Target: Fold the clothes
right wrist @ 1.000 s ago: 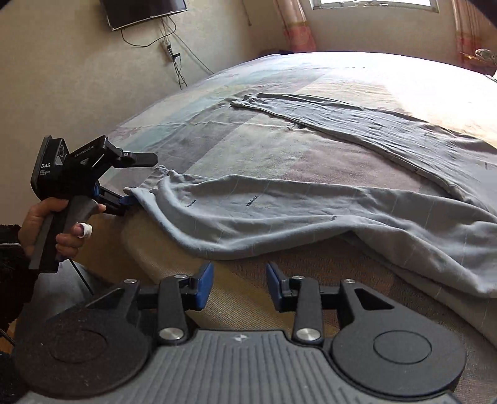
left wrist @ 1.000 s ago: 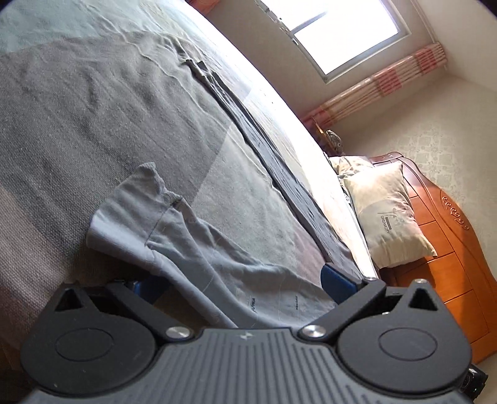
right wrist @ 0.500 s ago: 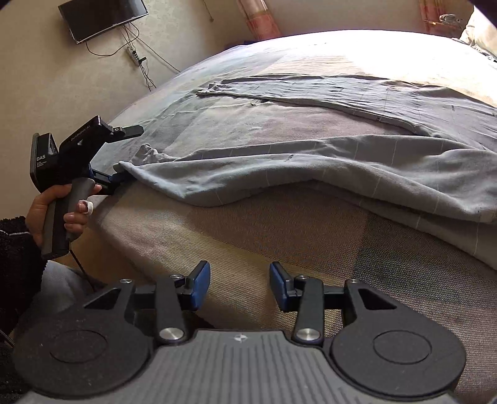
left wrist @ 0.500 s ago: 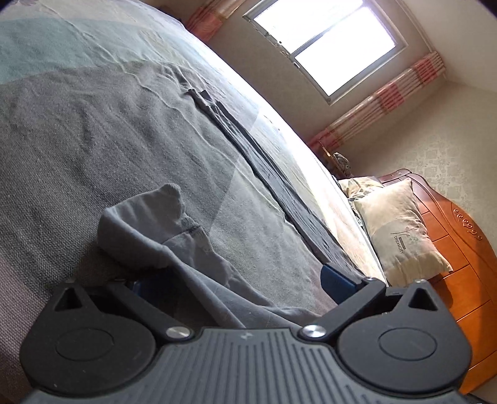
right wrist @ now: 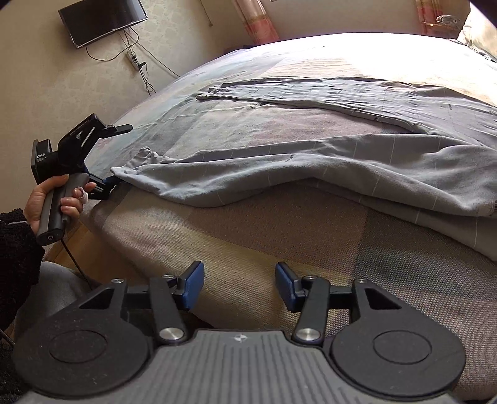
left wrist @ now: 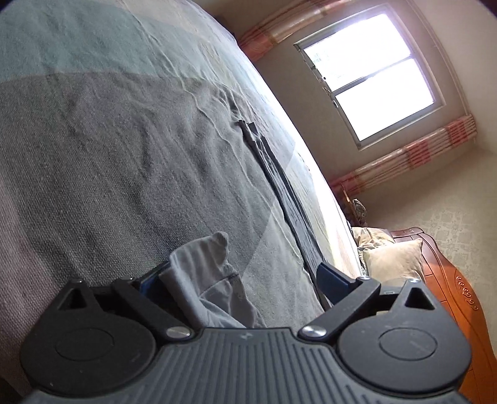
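Across the bed (right wrist: 279, 236), grey trousers (right wrist: 310, 167) lie spread out, one leg stretched toward the far side, the other running along the near edge to the foot-end corner. At that corner the left gripper (left wrist: 233, 279) has its fingers spread wide, with the bunched cuff (left wrist: 205, 273) lying between them against the left finger (left wrist: 149, 281); whether it is pinched cannot be told. A hand (right wrist: 59, 199) grips its handle. Below the near edge, the right gripper (right wrist: 239, 284) hangs with its blue pads (right wrist: 192, 284) apart, touching nothing. Beyond the bed are a window (left wrist: 372, 74), a pillow (left wrist: 391, 261) and a television (right wrist: 102, 18).
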